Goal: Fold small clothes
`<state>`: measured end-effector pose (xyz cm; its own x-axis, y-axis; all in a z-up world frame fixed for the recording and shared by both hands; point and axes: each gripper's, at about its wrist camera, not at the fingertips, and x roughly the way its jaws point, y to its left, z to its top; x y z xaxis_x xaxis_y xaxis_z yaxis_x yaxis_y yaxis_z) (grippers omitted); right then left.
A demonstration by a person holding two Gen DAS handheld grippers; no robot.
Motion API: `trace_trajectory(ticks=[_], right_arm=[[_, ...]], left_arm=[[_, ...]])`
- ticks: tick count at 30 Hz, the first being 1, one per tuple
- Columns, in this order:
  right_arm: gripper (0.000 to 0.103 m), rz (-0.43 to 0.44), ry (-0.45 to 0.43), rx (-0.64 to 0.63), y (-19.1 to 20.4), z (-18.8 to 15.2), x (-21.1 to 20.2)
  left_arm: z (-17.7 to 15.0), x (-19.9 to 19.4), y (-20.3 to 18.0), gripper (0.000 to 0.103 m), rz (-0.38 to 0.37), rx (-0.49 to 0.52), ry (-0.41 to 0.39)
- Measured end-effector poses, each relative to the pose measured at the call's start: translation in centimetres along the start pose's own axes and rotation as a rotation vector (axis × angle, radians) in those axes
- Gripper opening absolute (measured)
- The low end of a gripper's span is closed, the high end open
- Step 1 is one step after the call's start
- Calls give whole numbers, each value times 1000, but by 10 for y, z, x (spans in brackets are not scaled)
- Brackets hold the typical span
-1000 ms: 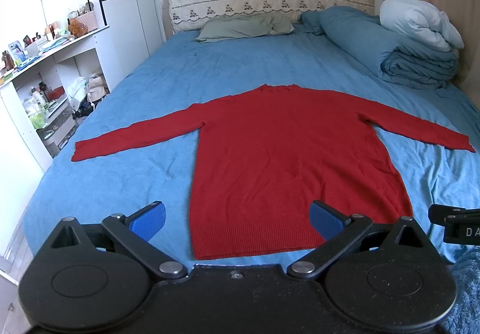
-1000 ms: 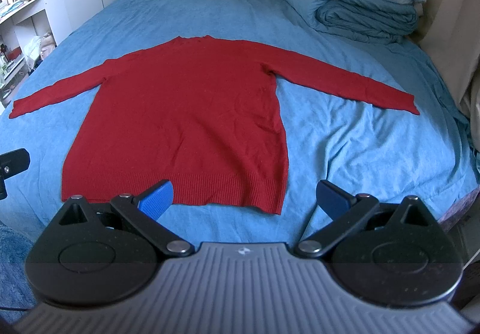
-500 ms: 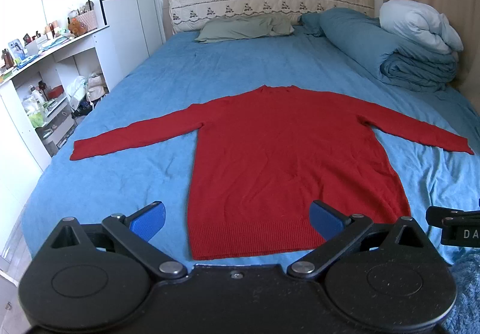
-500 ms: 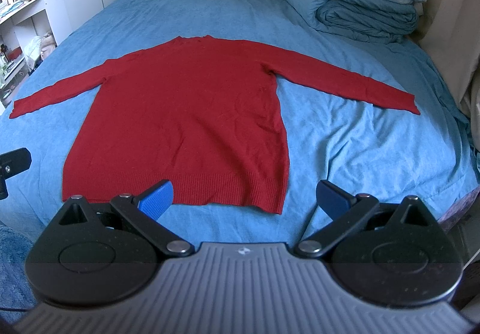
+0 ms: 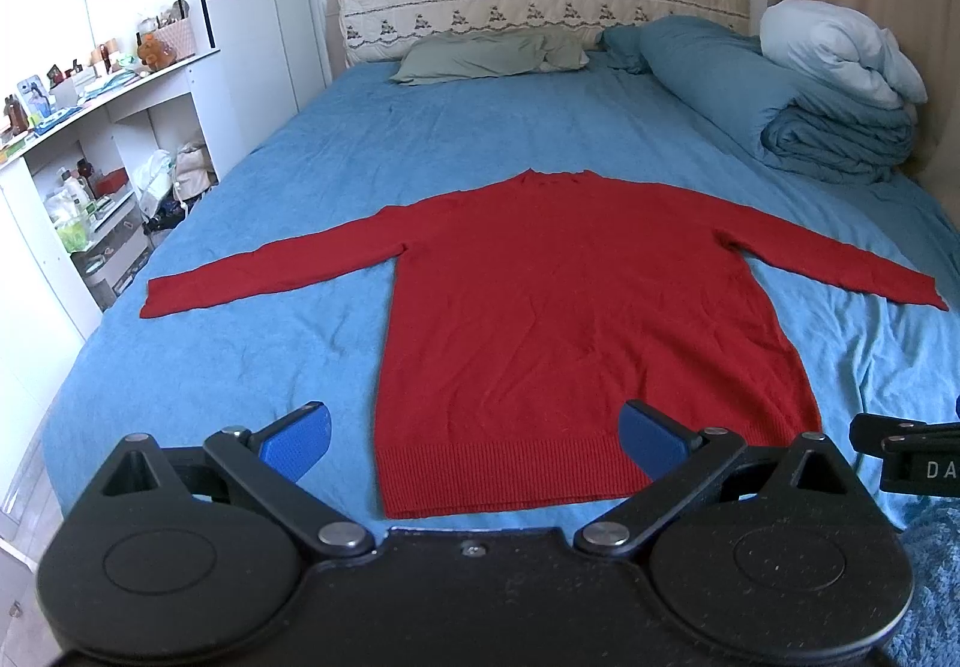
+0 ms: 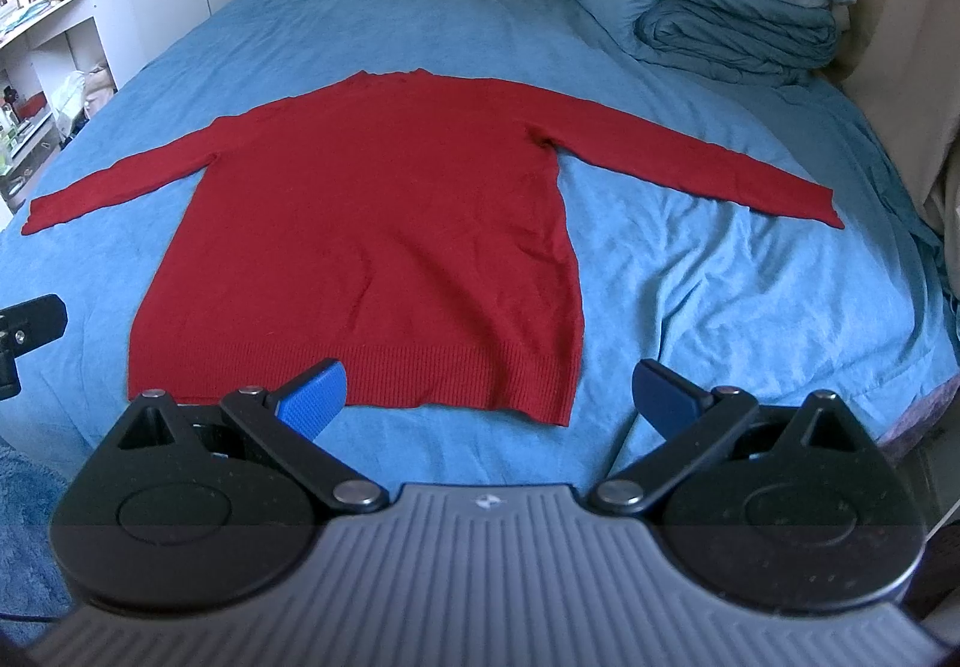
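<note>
A red long-sleeved sweater (image 5: 570, 307) lies flat on the blue bed sheet (image 5: 420, 127), sleeves spread to both sides, hem toward me. It also shows in the right wrist view (image 6: 384, 223). My left gripper (image 5: 474, 439) is open and empty, held above the hem near the foot of the bed. My right gripper (image 6: 489, 397) is open and empty, above the hem's right corner. A part of the right gripper (image 5: 906, 451) shows at the right edge of the left wrist view.
A green pillow (image 5: 486, 55) and a folded blue duvet (image 5: 774, 97) with a white one (image 5: 840, 49) on top lie at the head of the bed. White shelves (image 5: 90, 145) with clutter stand on the left. A curtain (image 6: 900, 7) hangs on the right.
Both views have shifted only slightly; the sweater lies as before and both grippers stay open.
</note>
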<state>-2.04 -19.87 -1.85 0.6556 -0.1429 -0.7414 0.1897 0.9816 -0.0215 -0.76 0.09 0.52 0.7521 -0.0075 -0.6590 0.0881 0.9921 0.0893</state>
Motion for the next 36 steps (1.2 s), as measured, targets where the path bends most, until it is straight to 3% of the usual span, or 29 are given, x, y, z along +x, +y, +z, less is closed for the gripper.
trace_trajectory(ticks=[29,36], right_arm=[[103,1,-11,0,1,4,-6],[103,-47,-93,37,-27,43,-5]], left_arm=[[3,-3,1,103,-5,-6,-9],[42,21,-7,103,0,7,-35]])
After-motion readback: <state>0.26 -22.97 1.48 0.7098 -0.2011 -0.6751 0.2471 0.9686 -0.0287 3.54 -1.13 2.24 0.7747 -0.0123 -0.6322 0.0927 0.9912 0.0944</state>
